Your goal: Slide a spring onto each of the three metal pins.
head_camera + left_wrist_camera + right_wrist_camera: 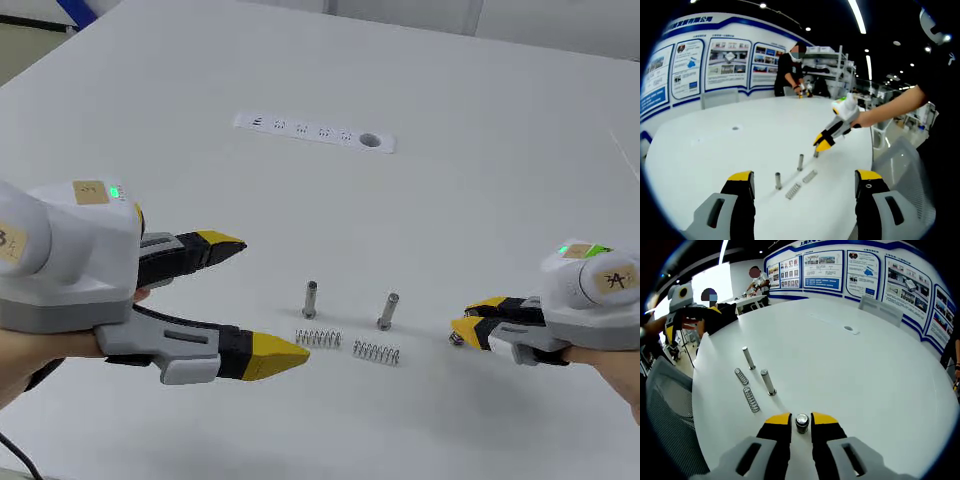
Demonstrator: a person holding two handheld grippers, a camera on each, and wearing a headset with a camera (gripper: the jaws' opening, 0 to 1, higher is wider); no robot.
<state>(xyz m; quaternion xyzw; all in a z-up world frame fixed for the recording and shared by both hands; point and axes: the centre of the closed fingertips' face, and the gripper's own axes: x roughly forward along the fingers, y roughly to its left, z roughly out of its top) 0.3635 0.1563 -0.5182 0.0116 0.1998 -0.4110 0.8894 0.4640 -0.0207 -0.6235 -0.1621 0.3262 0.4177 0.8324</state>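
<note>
Tongs at right (466, 320) clench a short silver metal pin (801, 423), seemingly for loading; left tongs (274, 298) gape beside a coiled wire spring (318, 338).

White table (480, 90), blue-trimmed poster wall (700, 60), ceiling strip lights (857, 15), mesh chair (665, 410)

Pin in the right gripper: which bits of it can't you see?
1. Right gripper view: the pin shows its top end; the right gripper fingers hide its sides.
2. Head view: those fingers cover nearly all of it; too small to tell whether anything is on it.
</note>
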